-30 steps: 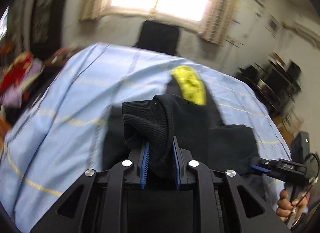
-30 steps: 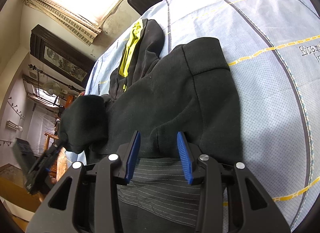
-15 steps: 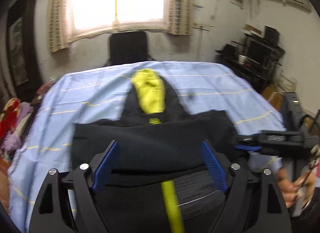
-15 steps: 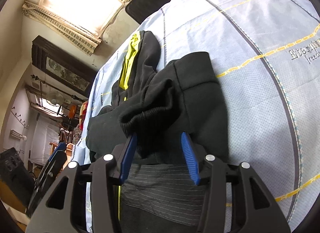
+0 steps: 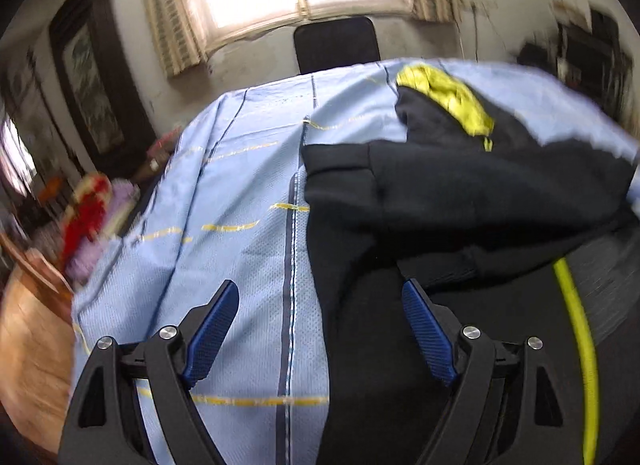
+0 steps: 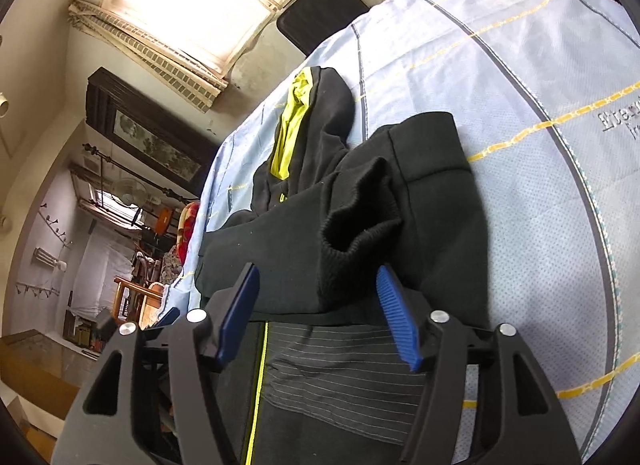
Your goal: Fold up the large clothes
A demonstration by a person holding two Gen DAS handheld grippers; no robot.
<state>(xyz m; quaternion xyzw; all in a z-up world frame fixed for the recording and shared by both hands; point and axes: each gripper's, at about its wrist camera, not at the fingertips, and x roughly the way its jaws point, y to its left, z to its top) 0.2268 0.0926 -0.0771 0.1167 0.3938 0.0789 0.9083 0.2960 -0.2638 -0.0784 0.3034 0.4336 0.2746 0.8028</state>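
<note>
**Left wrist view: black hoodie part-folded on blue sheet, both grippers free of cloth**

Left wrist view. The black fleece hooded jacket with yellow-green hood lining [image 5: 460, 185] lies on the pale blue woven bedsheet with yellow dashed lines and dark stripes [image 5: 240, 193], filling the frame from 12 to 5 o'clock. One sleeve is laid across the body, with its plain cuff end near centre. A yellow-green zip tape [image 5: 576, 345] runs down at 4 o'clock beside a grey ribbed hem band. The left gripper [image 5: 320, 329] has its blue ridged pads spread wide. The left pad is over bare sheet and the right pad is over the jacket's edge, gripping nothing. The view is motion-blurred.

Right wrist view. The same jacket [image 6: 400, 205] sits at centre, with its hood [image 6: 312, 121] at 11 o'clock, the lining showing. A knitted ribbed cuff [image 6: 360, 217] stands bunched and open-mouthed just above the right gripper [image 6: 320, 305]. Its jaws are opening. Fabric lies between the blue pads, but neither pad presses it. A grey pinstriped ribbed hem [image 6: 344, 381] lies at 6 o'clock.

A black chair back [image 6: 320, 13] stands beyond the sheet, under a bright window.
</note>
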